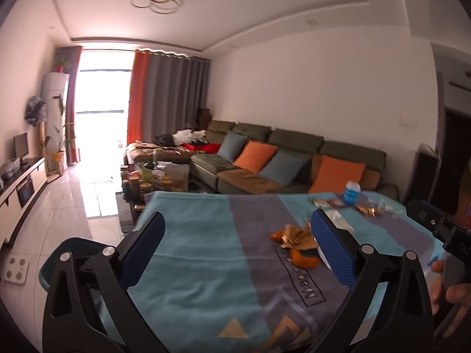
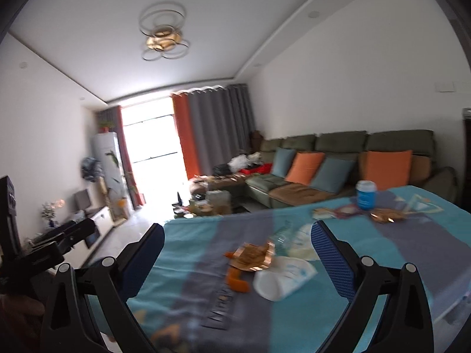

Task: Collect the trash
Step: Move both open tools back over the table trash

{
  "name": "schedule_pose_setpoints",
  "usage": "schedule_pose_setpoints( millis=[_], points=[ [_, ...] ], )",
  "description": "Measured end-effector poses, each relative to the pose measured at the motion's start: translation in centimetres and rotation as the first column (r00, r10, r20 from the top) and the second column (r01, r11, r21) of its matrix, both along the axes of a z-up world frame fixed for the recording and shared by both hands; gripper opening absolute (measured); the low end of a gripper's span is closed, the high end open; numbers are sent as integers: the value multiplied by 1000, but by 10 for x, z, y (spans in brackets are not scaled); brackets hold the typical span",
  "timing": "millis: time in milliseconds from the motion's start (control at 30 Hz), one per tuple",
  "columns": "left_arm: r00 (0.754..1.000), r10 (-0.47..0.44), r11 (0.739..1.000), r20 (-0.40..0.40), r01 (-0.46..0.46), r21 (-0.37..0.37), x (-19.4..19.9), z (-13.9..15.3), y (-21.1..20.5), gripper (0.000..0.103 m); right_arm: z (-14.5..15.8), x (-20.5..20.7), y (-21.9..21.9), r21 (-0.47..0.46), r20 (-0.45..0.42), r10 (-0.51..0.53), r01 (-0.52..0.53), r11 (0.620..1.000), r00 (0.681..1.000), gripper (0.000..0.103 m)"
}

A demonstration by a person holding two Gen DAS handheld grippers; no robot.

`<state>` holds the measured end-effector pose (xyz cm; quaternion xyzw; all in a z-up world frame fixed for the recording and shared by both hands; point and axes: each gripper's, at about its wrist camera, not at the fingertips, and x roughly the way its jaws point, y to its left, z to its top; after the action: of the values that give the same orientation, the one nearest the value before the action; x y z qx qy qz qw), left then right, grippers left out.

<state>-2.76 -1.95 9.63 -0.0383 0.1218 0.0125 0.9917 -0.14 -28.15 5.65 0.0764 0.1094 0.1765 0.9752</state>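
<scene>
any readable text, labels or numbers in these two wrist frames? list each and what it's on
"Megogen", roughly; the letters run upside down and are blurred, so uncertain: printed in a boxed strip on the table cloth.
Same strip in the right wrist view: too blurred to read.
Blue cup: white print, too small and blurred to read.
White crumpled cup: blue print, unreadable.
Gold wrappers: no legible text.

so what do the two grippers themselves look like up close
Both match: the left gripper and right gripper each have glossy black plastic linkage arms with round silver rivets at the joints, ending in two flat rectangular fingers. The pads are blue with a fine ribbed texture. From the left view, the other gripper's body is a boxy black block with faint pale lettering. No cables or sleeves show.
</scene>
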Motion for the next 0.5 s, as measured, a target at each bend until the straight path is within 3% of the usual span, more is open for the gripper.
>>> schedule_pose_setpoints(
  millis=[167,500],
  points=[
    [998,-49,998,-36,50,29,26,-12,-24,97,-17,14,-15,-12,-61,-34,34,999,998,96],
    [978,-132,990,-161,139,32,100,-44,-57,97,-54,70,-28,-72,-229,-12,-4,997,973,96]
  ],
)
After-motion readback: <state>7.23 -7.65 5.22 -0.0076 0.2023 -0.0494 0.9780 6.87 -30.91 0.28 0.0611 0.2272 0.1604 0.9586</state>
